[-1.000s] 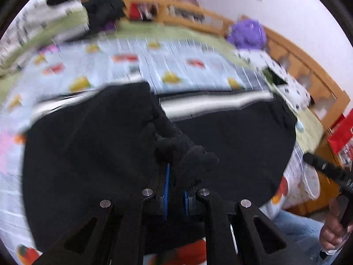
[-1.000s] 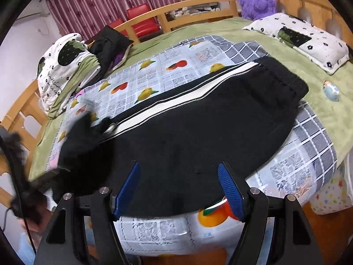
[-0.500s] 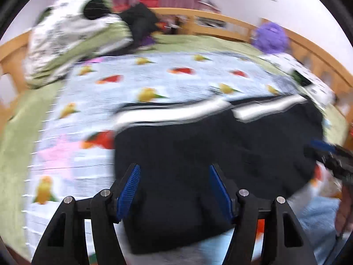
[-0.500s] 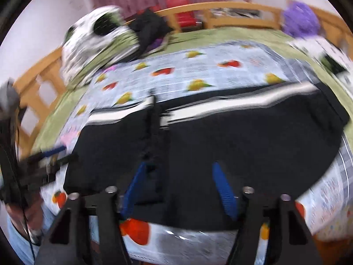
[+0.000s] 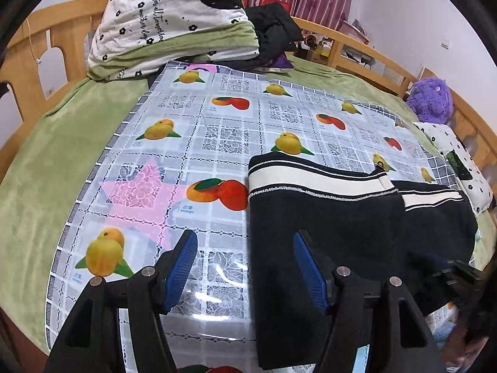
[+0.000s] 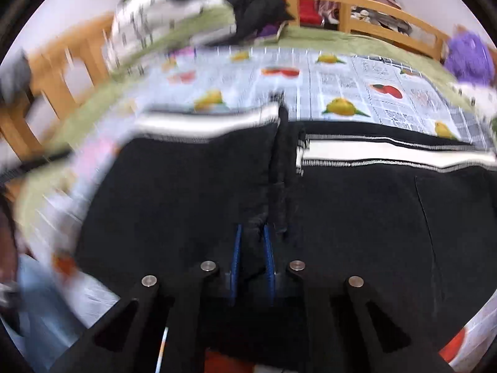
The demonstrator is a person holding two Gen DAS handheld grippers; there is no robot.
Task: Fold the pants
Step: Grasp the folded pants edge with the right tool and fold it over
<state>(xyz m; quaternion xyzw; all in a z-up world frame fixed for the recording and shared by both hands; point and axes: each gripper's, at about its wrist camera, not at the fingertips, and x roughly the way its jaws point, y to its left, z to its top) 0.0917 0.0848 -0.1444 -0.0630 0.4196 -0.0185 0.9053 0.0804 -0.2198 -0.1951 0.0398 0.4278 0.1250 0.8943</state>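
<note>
Right wrist view showed the right gripper (image 6: pixel 252 248) clamped on the black pants (image 6: pixel 357 211), lying half-folded on the fruit-print cloth (image 5: pixel 217 130), likely to fold again, while the left gripper (image 5: pixel 245 264) hovered apart, empty.

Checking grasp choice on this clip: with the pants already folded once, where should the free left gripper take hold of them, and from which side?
A judgement: the open left gripper should take the black pants at the folded left edge, near corner, coming from the bare fruit-print tablecloth side. That edge lies straight, flat and stacked, so one pinch catches all layers. The right gripper is already shut on cloth at the near edge.
</note>
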